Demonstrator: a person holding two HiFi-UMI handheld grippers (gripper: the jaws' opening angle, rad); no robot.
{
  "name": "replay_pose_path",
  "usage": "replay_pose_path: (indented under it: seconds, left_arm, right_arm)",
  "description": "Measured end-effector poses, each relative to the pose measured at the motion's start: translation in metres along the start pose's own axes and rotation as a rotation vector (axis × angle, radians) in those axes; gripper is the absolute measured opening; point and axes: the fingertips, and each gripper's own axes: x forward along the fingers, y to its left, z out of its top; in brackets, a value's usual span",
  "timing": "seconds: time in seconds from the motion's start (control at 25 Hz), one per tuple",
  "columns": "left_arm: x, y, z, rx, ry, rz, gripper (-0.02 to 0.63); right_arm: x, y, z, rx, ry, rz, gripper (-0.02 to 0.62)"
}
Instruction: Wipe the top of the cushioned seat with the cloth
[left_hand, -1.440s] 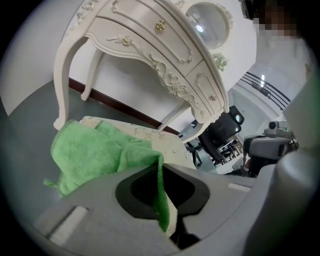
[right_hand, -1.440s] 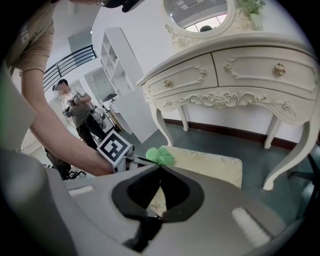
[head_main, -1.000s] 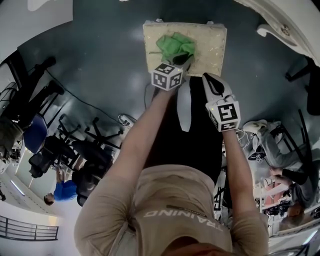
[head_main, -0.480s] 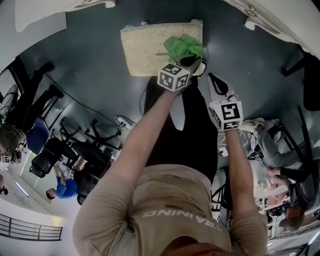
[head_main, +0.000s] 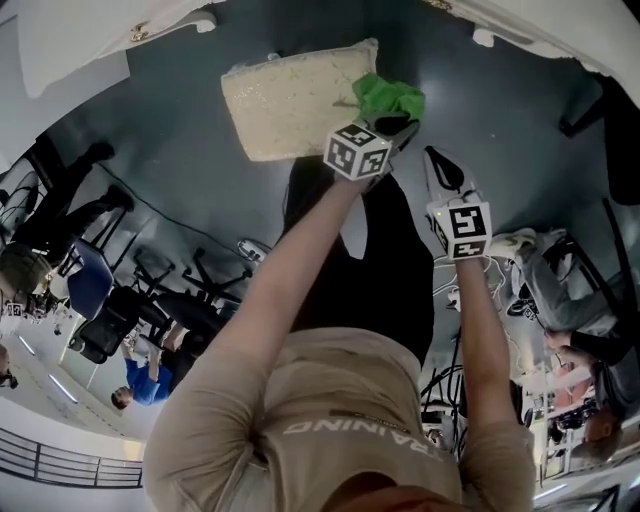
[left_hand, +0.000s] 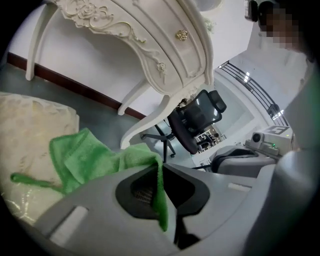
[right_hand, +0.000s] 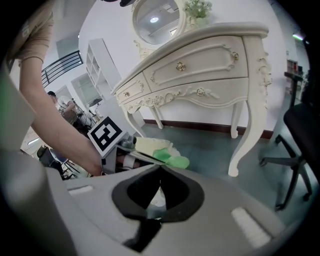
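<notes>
Dragged to the cushioned seat's (head_main: 290, 95) right edge, the cloth (head_main: 388, 96) sat clamped in the left gripper's (head_main: 398, 124) jaws mid-wipe; a return stroke seemed due.

Left tongs (left_hand: 159, 196) clamp green cloth (left_hand: 90, 157) over cushioned seat (left_hand: 30, 130).

Left arm extended; left gripper (head_main: 393, 127) at cushioned seat's (head_main: 290, 100) corner, jaws pinching cloth (head_main: 387, 96). Right gripper (head_main: 441, 168) beside seat, apart, jaws together.
</notes>
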Motion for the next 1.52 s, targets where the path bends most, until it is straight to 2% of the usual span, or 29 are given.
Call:
replay_pose_path:
  seconds: [0.16, 0.48, 0.72, 0.96, 1.2, 1.52]
  left_arm:
    - [0.003, -0.029, 0.005, 0.025, -0.015, -0.082, 0.025]
    - [-0.033, -0.044, -0.007, 0.079, -0.070, -0.111, 0.025]
    - [-0.109, -0.014, -0.021, 0.051, -0.163, -0.080, 0.025]
    - [-0.205, -0.008, -0.040, 0.043, -0.258, -0.069, 0.025]
    - [-0.319, 0.023, -0.067, 0.052, -0.328, 0.033, 0.025]
    - [-0.453, 0.100, -0.092, 0.037, -0.424, 0.291, 0.025]
  right_arm:
    - [-0.011, -0.003, -0.003, 0.009, -0.015, -0.023, -0.003]
    - [-0.014, 0.022, -0.015, -0.007, -0.033, -0.049, -0.003]
    - [0.010, 0.084, -0.017, -0.060, 0.000, -0.007, -0.003]
    - [0.027, 0.159, -0.013, -0.127, 0.023, 0.065, -0.003]
    - [0.056, 0.243, 0.001, -0.192, 0.020, 0.139, -0.003]
    - [0.077, 0.312, 0.011, -0.252, 0.027, 0.185, -0.003]
